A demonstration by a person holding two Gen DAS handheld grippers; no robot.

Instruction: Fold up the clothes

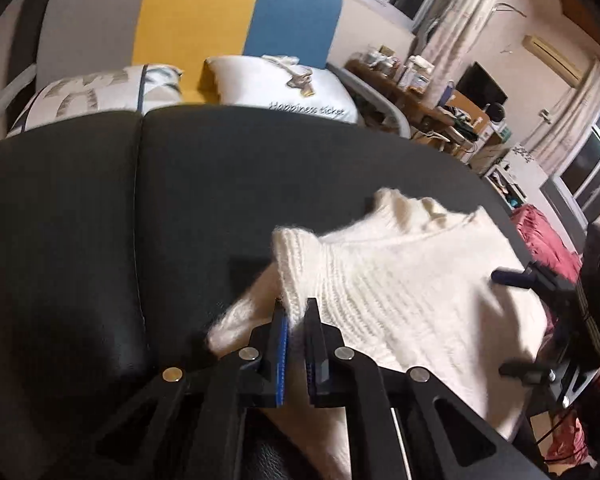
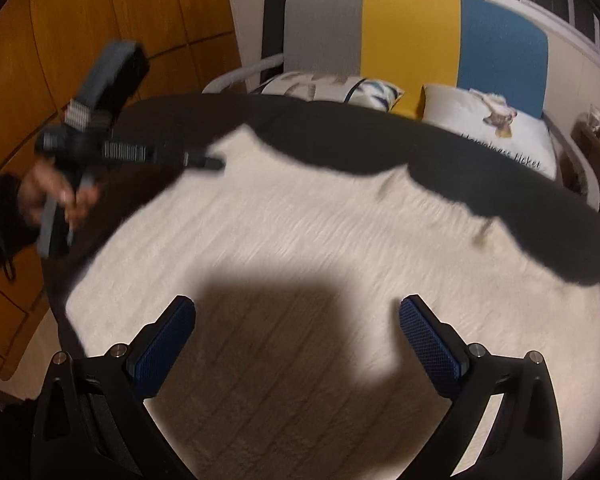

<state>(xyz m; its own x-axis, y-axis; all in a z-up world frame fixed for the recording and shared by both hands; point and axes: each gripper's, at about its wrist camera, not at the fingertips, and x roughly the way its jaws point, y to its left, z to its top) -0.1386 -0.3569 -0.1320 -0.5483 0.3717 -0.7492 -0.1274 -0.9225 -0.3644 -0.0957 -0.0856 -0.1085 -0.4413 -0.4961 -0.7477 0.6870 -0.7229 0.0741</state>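
Sweater (image 1: 400,280), cream knit, lay flat on the black padded surface (image 1: 220,184), collar toward the far edge by the pillows (image 1: 288,88). My left gripper (image 1: 296,316) pinched a sleeve fold; my right gripper (image 2: 296,320) hung wide open, empty, above the sweater's body. Striped headboard (image 2: 412,40) behind.

Warm, dim indoor light. A hard dark shadow (image 2: 276,320) falls on the white sweater (image 2: 300,232) toward 6 o'clock. Motion blur smears the left gripper (image 2: 208,162) at 9 o'clock; fisheye edges bend and darken.
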